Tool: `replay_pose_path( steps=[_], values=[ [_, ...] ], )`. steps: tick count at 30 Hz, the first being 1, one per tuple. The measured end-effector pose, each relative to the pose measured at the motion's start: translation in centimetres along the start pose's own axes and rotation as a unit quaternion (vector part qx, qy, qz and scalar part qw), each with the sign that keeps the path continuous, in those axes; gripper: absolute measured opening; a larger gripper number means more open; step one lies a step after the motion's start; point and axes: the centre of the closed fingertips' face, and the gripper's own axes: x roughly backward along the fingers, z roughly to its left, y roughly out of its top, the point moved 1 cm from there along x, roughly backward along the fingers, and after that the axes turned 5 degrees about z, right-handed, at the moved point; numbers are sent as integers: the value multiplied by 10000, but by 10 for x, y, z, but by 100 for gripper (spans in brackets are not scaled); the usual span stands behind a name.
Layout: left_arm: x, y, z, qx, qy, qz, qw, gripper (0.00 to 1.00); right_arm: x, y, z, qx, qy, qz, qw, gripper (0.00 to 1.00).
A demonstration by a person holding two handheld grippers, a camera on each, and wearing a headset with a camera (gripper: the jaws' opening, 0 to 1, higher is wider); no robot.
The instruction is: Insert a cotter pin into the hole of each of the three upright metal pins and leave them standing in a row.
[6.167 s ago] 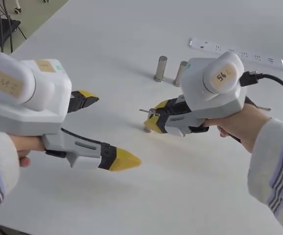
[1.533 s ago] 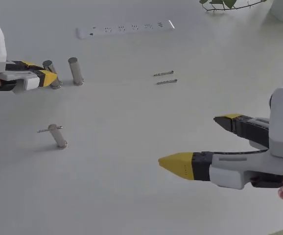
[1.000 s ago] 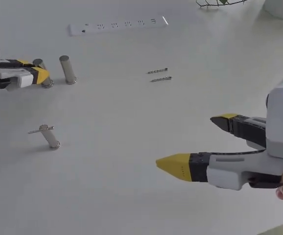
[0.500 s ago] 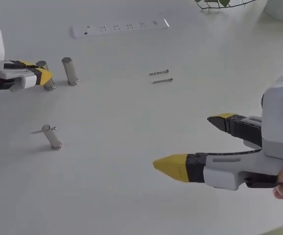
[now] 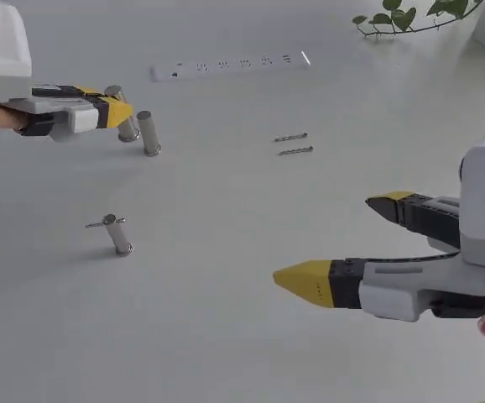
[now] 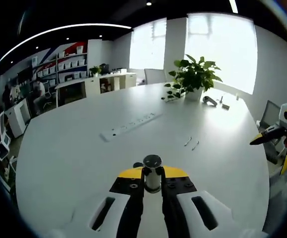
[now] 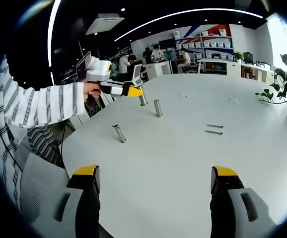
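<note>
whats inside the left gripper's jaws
An upright metal pin, clamped between the jaws of the left gripper; its round top shows above them. The stretch of shaft in their grip is covered, so its hole can't be seen.

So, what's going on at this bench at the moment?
A person is fitting cotter pins into metal pins with two handheld grippers. The left gripper is shut on one upright metal pin, and a second pin stands bare just beside it. A third pin, nearer the person, already carries a cotter pin through its top. Two loose cotter pins lie side by side on the table. The right gripper hangs open and empty, well short of them.
</note>
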Motion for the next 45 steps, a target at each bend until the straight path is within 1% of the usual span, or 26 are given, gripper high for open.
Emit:
replay_pose_path(
  steps=[2, 3, 4, 8, 9, 11, 13, 14, 16, 17, 18, 19, 20, 21, 23, 24, 26, 31, 36, 38, 39, 40, 45],
  values=[
    [3, 4, -10, 2, -57, -7, 10000, 8, 2, 2, 1, 30, 7, -49, 10000, 91],
    [4, 6, -15, -6, -88, -29, 10000, 8, 3, 3, 1, 33, 10, -70, 10000, 91],
    [5, 8, -22, -28, -121, -69, 9999, 8, 5, 3, 2, 44, 23, -93, 9999, 91],
    [9, 16, -44, -212, -221, -160, 9994, 8, 8, 2, 3, 117, 38, -104, 9999, 91],
    [11, 18, -52, -243, -260, -193, 9992, 8, 10, 2, 4, 128, 41, -106, 9999, 91],
    [12, 19, -63, -224, -320, -227, 9990, 8, 14, 2, 5, 165, 40, -106, 9998, 91],
    [13, 19, -71, -188, -386, -246, 9988, 8, 15, 1, 5, 185, 31, -119, 9998, 91],
    [13, 19, -77, -217, -402, -264, 9986, 8, 16, 1, 4, 188, 28, -120, 9997, 91],
    [13, 17, -84, -252, -399, -257, 9986, 8, 19, 1, 4, 201, 17, -129, 9997, 91],
    [13, 14, -88, -249, -405, -245, 9986, 8, 21, 0, 4, 206, 10, -133, 9997, 91],
    [12, 12, -91, -149, -415, -216, 9988, 8, 22, 0, 4, 209, 8, -136, 9997, 91],
    [11, 8, -97, -44, -444, -188, 9988, 8, 24, 0, 4, 208, 12, -139, 9997, 91],
    [10, 5, -101, -91, -465, -190, 9987, 8, 25, -1, 4, 201, 17, -137, 9997, 91],
    [9, 0, -108, -113, -494, -181, 9985, 8, 26, -2, 5, 201, 22, -127, 9997, 91],
    [6, -7, -116, -88, -557, -149, 9983, 8, 27, -4, 6, 225, 30, -99, 9997, 91],
    [5, -13, -122, -17, -607, -130, 9981, 8, 29, -5, 7, 240, 38, -89, 9997, 91],
    [2, -20, -131, 46, -655, -113, 9978, 8, 31, -6, 9, 258, 54, -85, 9996, 91],
    [0, -38, -146, -7, -696, 24, 9976, 8, 31, -11, 13, 274, 111, -35, 9996, 91],
    [0, -52, -154, -15, -632, 61, 9980, 8, 29, -16, 18, 319, 192, 42, 9993, 90],
    [-1, -57, -156, 32, -605, 101, 9981, 8, 28, -16, 20, 343, 231, 56, 9991, 90],
    [-1, -62, -156, 154, -598, 164, 9980, 8, 28, -16, 21, 360, 251, 58, 9990, 90],
    [-1, -64, -157, 177, -589, 175, 9980, 8, 27, -16, 22, 369, 269, 66, 9989, 90],
    [-4, -78, -159, 168, -450, 244, 9985, 8, 25, -20, 26, 427, 357, 134, 9984, 90]
  ],
)
